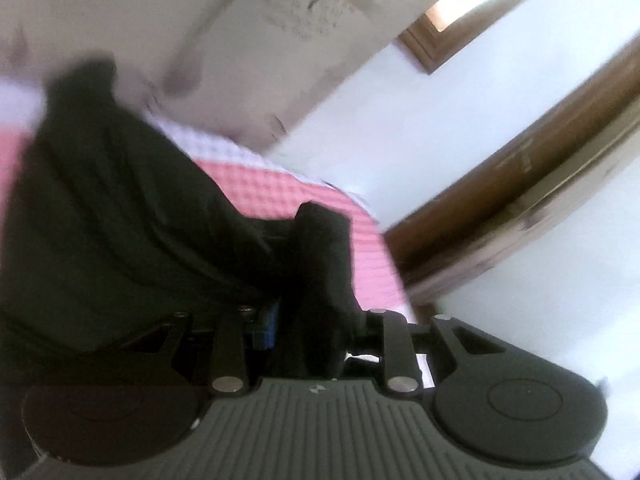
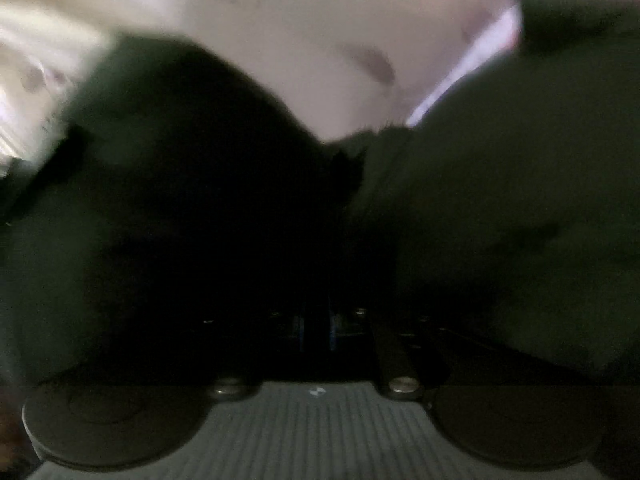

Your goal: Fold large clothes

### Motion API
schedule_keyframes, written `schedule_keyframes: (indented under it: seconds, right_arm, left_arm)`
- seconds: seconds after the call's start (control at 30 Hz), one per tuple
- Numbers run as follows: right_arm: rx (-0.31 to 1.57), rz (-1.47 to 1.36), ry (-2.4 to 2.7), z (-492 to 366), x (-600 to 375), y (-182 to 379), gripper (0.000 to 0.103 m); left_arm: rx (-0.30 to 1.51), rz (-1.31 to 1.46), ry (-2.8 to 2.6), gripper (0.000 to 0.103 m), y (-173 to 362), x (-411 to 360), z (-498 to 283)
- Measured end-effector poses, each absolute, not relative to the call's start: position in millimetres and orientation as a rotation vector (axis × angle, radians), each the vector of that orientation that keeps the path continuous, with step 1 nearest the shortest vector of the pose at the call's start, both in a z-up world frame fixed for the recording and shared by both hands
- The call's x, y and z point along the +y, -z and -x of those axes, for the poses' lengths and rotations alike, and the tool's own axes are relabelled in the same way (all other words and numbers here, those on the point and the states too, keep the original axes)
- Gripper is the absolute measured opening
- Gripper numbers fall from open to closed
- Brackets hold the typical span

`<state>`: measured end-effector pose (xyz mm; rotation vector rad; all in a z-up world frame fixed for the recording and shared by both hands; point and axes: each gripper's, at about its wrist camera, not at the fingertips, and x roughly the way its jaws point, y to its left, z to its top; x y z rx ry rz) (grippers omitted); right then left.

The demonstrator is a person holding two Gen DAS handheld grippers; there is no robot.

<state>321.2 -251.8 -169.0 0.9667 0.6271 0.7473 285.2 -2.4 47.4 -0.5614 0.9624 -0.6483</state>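
Note:
A large dark garment (image 1: 120,200) hangs and drapes over my left gripper (image 1: 292,264), which is shut on a fold of it; the cloth covers the fingers. In the right wrist view the same dark garment (image 2: 500,200) fills most of the frame and buries my right gripper (image 2: 316,280), which looks shut on the cloth. The view is blurred and the fingertips are hidden.
A pink and white checked bedspread (image 1: 320,196) lies under the garment. Behind it are a pale floral curtain (image 1: 280,20), a white wall (image 1: 400,120) and a brown wooden frame (image 1: 520,168). The pale curtain (image 2: 320,40) also shows in the right wrist view.

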Motion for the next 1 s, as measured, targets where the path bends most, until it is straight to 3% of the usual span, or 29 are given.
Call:
schedule_keyframes:
  seconds: [0.13, 0.2, 0.27, 0.4, 0.53, 0.6, 0.7, 0.77, 0.83, 0.87, 0.9, 1.0]
  right_arm:
    - [0.607, -1.042, -0.765, -303.9, -282.6, 179.0, 0.015]
    - [0.604, -1.054, -0.757, -298.1, -291.0, 182.9, 0.015]
    - [0.601, -1.088, -0.755, -290.2, -296.9, 187.4, 0.026]
    - [0.584, -1.226, -0.77, -274.5, -312.7, 192.1, 0.057]
    - [0.519, -1.339, -0.769, -266.7, -336.9, 185.8, 0.09]
    - [0.485, -1.365, -0.791, -258.9, -336.0, 177.9, 0.099]
    - [0.487, -1.247, -0.776, -258.1, -324.4, 147.7, 0.098]
    - [0.501, -1.088, -0.689, -256.8, -314.6, 126.5, 0.093]
    - [0.532, -0.964, -0.634, -262.2, -304.8, 116.7, 0.033]
    - [0.537, -0.945, -0.633, -266.9, -302.9, 115.5, 0.03]
    - [0.532, -0.929, -0.634, -272.4, -303.0, 115.0, 0.03]
    - [0.548, -0.889, -0.602, -284.7, -308.9, 117.4, 0.028]
  left_arm:
    - [0.919, 0.741, 0.735, 0.03, -0.6, -12.4, -279.7]
    - [0.812, 0.902, 0.845, 0.034, 19.3, -8.9, -273.7]
    - [0.671, 0.898, 0.914, 0.039, 20.2, -7.5, -263.8]
    - [0.439, 0.965, 1.112, 0.071, 24.4, 0.9, -246.1]
    - [0.341, 1.015, 1.151, 0.072, 26.9, 10.9, -235.4]
    - [0.312, 1.025, 1.149, 0.072, 30.2, 11.6, -231.2]
    - [0.32, 1.052, 1.128, 0.072, 36.7, 10.8, -231.1]
    - [0.325, 1.087, 1.111, 0.078, 34.0, 15.4, -227.8]
    - [0.327, 1.135, 1.055, 0.095, 22.7, 30.7, -213.3]
    - [0.32, 1.158, 1.033, 0.096, 14.1, 39.9, -205.3]
    - [0.317, 1.173, 1.002, 0.103, 5.0, 51.8, -197.2]
    - [0.333, 1.049, 0.803, 0.103, -22.8, 92.9, -175.8]
